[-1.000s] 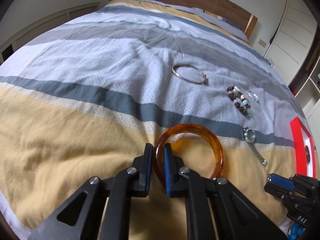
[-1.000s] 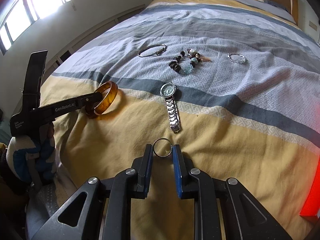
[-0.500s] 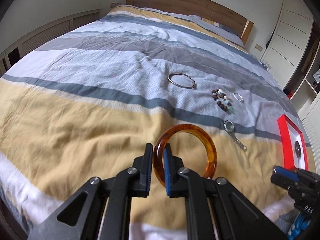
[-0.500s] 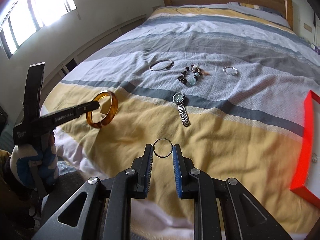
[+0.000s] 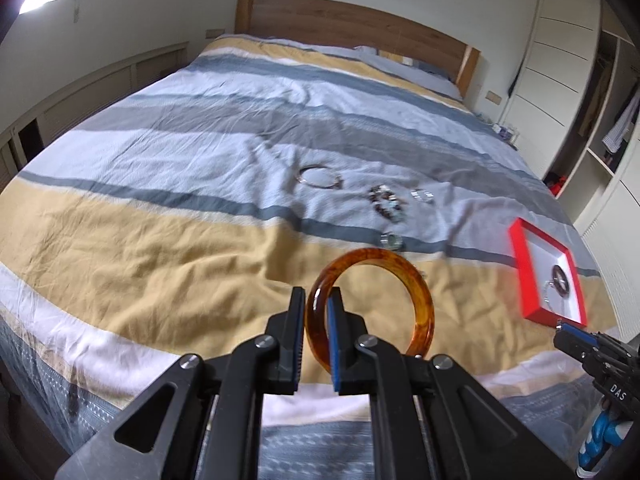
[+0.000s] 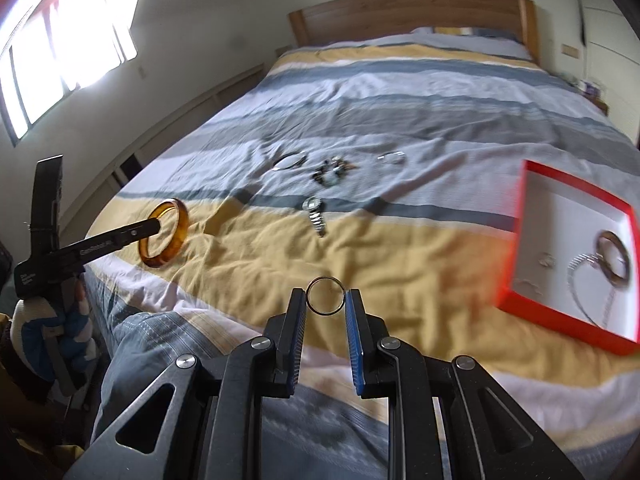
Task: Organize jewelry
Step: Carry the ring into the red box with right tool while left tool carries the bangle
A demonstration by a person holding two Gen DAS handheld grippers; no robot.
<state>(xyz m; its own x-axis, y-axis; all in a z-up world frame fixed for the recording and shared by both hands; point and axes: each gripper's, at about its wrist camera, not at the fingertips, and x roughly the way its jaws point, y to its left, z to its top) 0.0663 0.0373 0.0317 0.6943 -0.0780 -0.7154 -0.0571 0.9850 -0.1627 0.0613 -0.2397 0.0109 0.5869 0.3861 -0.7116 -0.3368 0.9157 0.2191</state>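
The bed [image 5: 168,184] fills both views; its foot edge is hidden behind the gripper bodies and the headboard end is soft with distance. Near the bed's right edge lies the red box [image 6: 576,256], blurred in the right wrist view and cut short by the frame there; a dark bangle and a chain lie inside it, the smaller bits too smeared to name. Mid-bed, a wire bangle [image 5: 318,177], a bead cluster [image 5: 386,204], a small ring-like piece [image 5: 421,196] and a watch [image 6: 315,214] lie apart, with bare yellow cover between them and the foot edge. The left gripper [image 5: 317,308], carried by a gloved hand [image 6: 48,336] and tilted down over the foot edge, is clamped on the rim of the amber bangle [image 5: 400,276], lifted off the cover. The right gripper [image 6: 325,300], likewise angled down, pinches a thin metal ring [image 6: 325,280] upright between its pads.
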